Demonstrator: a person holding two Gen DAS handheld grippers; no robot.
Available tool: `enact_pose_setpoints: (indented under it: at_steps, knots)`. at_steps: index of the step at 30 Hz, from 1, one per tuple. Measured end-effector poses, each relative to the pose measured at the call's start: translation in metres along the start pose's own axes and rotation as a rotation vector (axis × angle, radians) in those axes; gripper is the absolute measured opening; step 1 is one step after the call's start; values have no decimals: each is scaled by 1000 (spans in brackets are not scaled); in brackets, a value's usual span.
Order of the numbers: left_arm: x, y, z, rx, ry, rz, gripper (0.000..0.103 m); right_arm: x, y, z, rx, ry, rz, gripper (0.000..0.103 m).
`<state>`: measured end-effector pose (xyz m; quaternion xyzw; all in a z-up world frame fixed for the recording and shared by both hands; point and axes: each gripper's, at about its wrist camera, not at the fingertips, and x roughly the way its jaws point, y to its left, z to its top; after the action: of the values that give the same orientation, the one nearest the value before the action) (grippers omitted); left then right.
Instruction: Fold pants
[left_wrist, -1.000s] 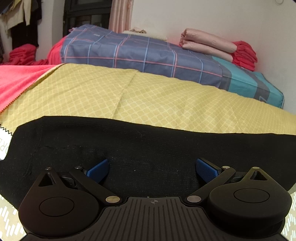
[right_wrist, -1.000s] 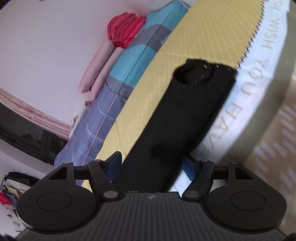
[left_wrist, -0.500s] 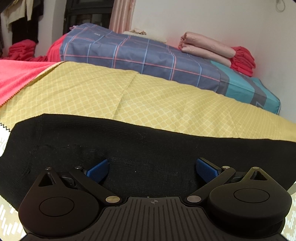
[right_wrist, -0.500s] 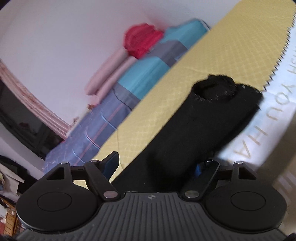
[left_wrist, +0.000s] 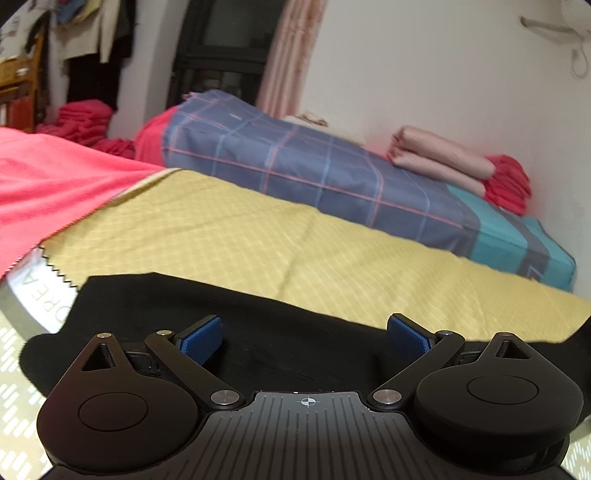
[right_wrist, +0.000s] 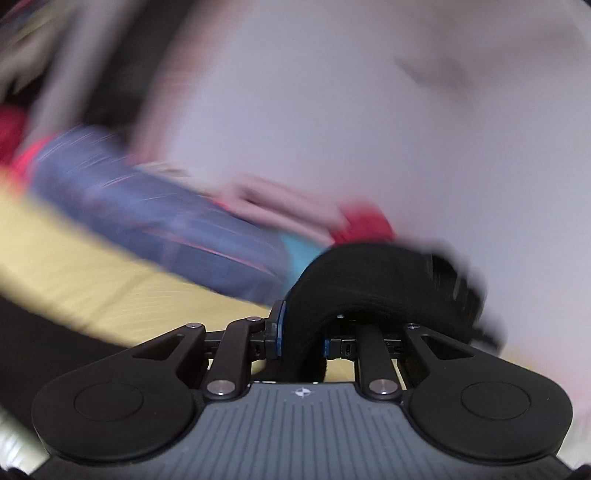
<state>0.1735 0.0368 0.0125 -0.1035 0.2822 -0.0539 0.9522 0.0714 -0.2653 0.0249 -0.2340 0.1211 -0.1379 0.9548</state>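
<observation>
The black pants (left_wrist: 280, 332) lie across the near edge of the bed on a yellow diamond-pattern cloth (left_wrist: 258, 243). My left gripper (left_wrist: 304, 338) is open, its blue pads (left_wrist: 201, 334) spread just above the black fabric, holding nothing. In the right wrist view, which is motion-blurred, my right gripper (right_wrist: 301, 338) is shut on a bunched end of the pants (right_wrist: 376, 277), and the fabric arches up and over to the right of the fingers.
A folded blue plaid quilt (left_wrist: 314, 170) lies behind the yellow cloth, with pink folded bedding (left_wrist: 439, 158) and red cloth (left_wrist: 509, 181) on it by the wall. A pink-red blanket (left_wrist: 48, 173) covers the left. The bed's white edge (left_wrist: 37, 295) has printed letters.
My right gripper has closed on the end of the pants and swung it up fast, blurring its view. My left gripper stayed open and tilted up a little over the fabric.
</observation>
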Motion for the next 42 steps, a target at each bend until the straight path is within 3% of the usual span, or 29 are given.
enact_pose_setpoints:
  at_steps: [2, 4, 6, 7, 10, 12, 13, 16, 20, 22, 24, 27, 29, 31, 32, 34, 36, 37, 38, 40, 42]
  knots:
    - [-2, 5, 2, -17, -6, 8, 103, -14, 61, -3, -257, -40, 104, 24]
    - [-5, 7, 3, -18, -13, 22, 103, -17, 114, -22, -502, -18, 184, 24]
    - [-7, 7, 3, -14, -13, 26, 103, -14, 145, -40, -637, 40, 244, 21]
    - [-7, 7, 2, -11, -11, 24, 103, -15, 151, -42, -652, 24, 210, 21]
    - [-10, 1, 2, 2, -6, 17, 103, -14, 140, -28, -599, 28, 221, 24]
    - [-11, -8, 2, 7, 11, 1, 103, -10, 135, -23, -550, 45, 232, 34]
    - [-10, -15, 3, 8, 25, -12, 103, -7, 139, -25, -566, 58, 230, 42]
    - [-2, -47, 4, 54, 79, -70, 103, -10, 151, -35, -660, 2, 173, 43]
    - [31, -87, -12, 155, 203, -80, 103, -8, 134, -35, -634, -33, 114, 78]
    - [46, -97, -32, 234, 223, -32, 103, -8, 116, -36, -612, -22, 116, 83]
    - [42, -105, -45, 341, 169, -4, 103, -8, 94, -42, -597, -5, 95, 85]
    - [40, -106, -49, 358, 152, 8, 103, 7, 50, -54, -528, 56, 11, 89]
    - [42, -105, -49, 347, 158, 5, 103, 29, 16, -59, -384, 181, -66, 91]
    - [42, -103, -49, 339, 165, -3, 103, 39, -12, -55, -138, 280, 9, 89]
    - [42, -104, -49, 343, 163, 0, 103, 37, -13, -52, -87, 298, 21, 79]
    - [43, -105, -48, 345, 162, 5, 103, 25, 12, -50, -237, 235, 67, 69]
    - [43, -105, -47, 344, 164, 3, 103, 22, 29, -58, -372, 175, 47, 73]
    - [43, -105, -47, 344, 164, 2, 103, 30, 29, -58, -370, 195, 27, 73]
    - [44, -106, -46, 344, 164, 2, 103, 39, 21, -57, -317, 232, 4, 80]
    - [44, -105, -46, 344, 164, 0, 103, 51, -8, -48, -121, 314, 40, 87]
    - [44, -105, -46, 341, 166, -3, 103, 47, -17, -44, -81, 393, 95, 85]
